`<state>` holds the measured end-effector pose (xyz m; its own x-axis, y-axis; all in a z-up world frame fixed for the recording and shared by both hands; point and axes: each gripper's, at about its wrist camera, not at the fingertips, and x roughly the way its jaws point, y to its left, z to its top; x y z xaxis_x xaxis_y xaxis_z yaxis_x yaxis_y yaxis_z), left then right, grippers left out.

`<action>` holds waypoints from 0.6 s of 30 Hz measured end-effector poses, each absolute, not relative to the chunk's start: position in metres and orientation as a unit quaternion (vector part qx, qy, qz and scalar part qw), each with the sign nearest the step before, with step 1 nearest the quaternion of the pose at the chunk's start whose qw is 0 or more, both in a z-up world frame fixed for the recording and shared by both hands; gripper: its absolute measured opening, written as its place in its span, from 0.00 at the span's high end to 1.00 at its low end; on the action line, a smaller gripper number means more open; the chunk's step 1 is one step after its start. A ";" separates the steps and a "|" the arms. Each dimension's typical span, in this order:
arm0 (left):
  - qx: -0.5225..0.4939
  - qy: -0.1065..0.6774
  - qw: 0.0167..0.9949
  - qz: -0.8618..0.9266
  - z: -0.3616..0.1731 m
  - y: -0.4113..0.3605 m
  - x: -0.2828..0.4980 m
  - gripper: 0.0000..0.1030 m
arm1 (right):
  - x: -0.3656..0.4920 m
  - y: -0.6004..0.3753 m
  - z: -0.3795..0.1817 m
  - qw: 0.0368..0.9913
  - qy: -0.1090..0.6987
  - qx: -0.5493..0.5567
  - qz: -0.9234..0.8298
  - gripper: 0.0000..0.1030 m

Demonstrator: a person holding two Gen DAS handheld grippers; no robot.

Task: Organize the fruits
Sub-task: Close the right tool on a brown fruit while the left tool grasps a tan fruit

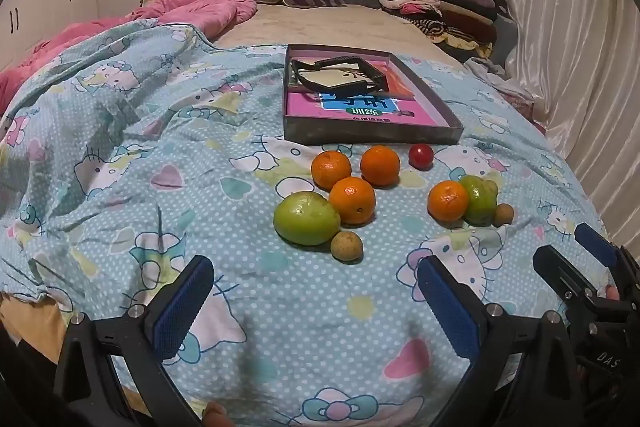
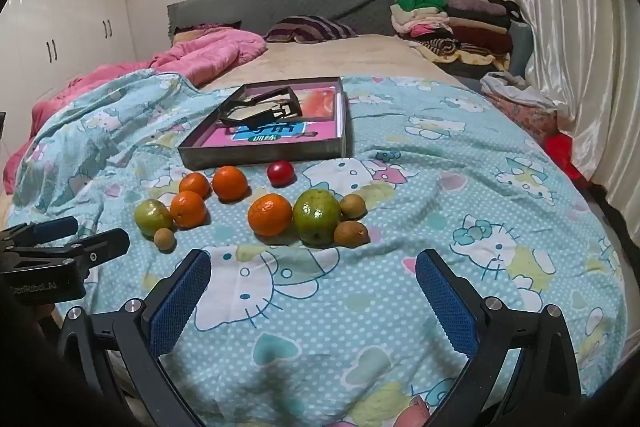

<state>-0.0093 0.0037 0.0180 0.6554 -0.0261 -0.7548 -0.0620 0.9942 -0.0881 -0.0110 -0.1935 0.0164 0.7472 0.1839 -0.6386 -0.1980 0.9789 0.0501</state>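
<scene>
Both tools (image 1: 316,303) (image 2: 314,301) tilted down, agape

small brown fruit (image 1: 503,215) half hidden behind the green fruit (image 1: 479,200)

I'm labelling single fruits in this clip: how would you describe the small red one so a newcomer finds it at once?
Start at the shallow grey tray lying on the blue cartoon-cat bedspread. Just in front of the tray's near wall, apart from the other fruit, sits the small red fruit. It is the only red one: its neighbours are oranges, larger green fruits and small brown ones.
</scene>
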 end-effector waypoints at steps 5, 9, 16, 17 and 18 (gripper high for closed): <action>-0.053 0.415 0.908 0.010 0.018 0.003 -0.009 0.00 | -0.011 -0.194 0.019 0.936 0.337 -0.009 0.102 0.01; -0.055 0.413 0.909 0.006 0.018 0.004 -0.009 0.00 | -0.010 -0.193 0.017 0.936 0.337 -0.011 0.103 0.01; -0.054 0.415 0.908 0.005 0.017 0.005 -0.008 0.00 | -0.008 -0.194 0.018 0.936 0.338 -0.009 0.102 0.01; -0.055 0.415 0.908 0.005 0.017 0.006 -0.007 0.00 | -0.008 -0.194 0.017 0.935 0.338 -0.009 0.102 0.01; -0.054 0.415 0.908 0.005 0.017 0.005 -0.008 0.00 | -0.008 -0.194 0.016 0.935 0.338 -0.009 0.103 0.01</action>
<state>-0.0076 0.0051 0.0170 0.6562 -0.0362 -0.7537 -0.0537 0.9941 -0.0944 -0.0081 -0.1938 0.0165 0.7501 0.1859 -0.6346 -0.1986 0.9787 0.0518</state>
